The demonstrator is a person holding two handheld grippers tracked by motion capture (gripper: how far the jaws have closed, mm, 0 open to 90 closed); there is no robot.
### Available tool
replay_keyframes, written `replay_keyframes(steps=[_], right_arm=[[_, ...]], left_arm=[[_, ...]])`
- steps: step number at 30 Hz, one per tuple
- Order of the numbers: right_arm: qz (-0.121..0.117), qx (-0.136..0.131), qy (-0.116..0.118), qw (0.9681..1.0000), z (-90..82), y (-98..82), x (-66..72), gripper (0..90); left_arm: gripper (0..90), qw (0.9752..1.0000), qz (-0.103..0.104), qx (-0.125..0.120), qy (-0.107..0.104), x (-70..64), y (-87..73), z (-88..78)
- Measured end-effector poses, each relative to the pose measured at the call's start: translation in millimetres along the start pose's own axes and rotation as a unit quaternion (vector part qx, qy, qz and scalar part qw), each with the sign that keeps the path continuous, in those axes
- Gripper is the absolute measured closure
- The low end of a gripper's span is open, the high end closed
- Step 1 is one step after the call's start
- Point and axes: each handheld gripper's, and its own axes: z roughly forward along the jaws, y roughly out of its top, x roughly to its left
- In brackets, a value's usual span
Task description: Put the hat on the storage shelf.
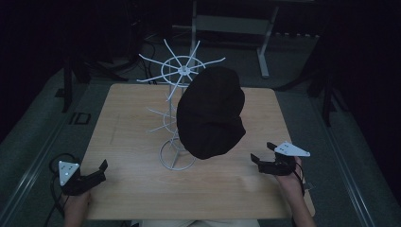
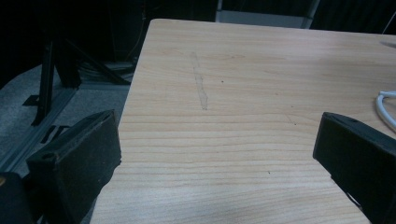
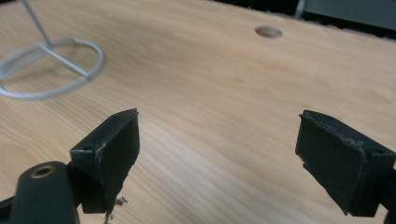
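A white wire rack (image 1: 177, 111) with spoke arms stands near the middle of the wooden table (image 1: 127, 137). A black hat (image 1: 210, 113) hangs on its right side. My left gripper (image 1: 97, 174) rests open at the table's front left corner, nothing between its jaws. My right gripper (image 1: 262, 153) is open at the front right, a short way from the hat. In the right gripper view the rack's ring base (image 3: 51, 65) lies at the upper left, ahead of the open right gripper (image 3: 217, 154). In the left gripper view the open left gripper (image 2: 217, 154) faces bare wood.
A round hole (image 3: 268, 31) in the tabletop shows in the right gripper view. A metal table frame (image 1: 231, 23) and dark stands are behind the table, on grey floor (image 1: 42, 127). A bit of the rack's white wire (image 2: 385, 107) shows at the right edge of the left gripper view.
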Motion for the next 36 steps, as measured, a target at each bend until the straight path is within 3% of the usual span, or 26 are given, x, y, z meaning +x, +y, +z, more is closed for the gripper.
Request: replay_keyframes(steps=[7,13,25,31,36], right_arm=[[0.009,0.024,-0.023,0.9994,0.0,-25.1,-12.3,13.3],[0.021,0.026,-0.048,0.9983,-8.6,-38.5,-22.5,13.3],[0.049,0.022,-0.11,0.9925,-26.4,-53.0,-38.6,13.3],[0.064,0.009,-0.153,0.9861,-35.8,-57.7,-47.7,13.3],[0.064,-0.018,-0.202,0.9771,-43.1,-60.6,-52.0,13.3]], left_arm=[[1.4,1.0,0.0,0.001,0.0,0.1,0.1,0.1],[1.5,1.0,0.0,-0.001,0.0,0.0,0.0,-0.1],[1.4,1.0,-0.001,0.0,0.0,0.2,0.0,-0.2],[1.4,1.0,-0.001,0.0,0.0,0.1,0.0,-0.1],[1.5,1.0,-0.001,-0.001,0.0,-0.1,-0.1,-0.3]])
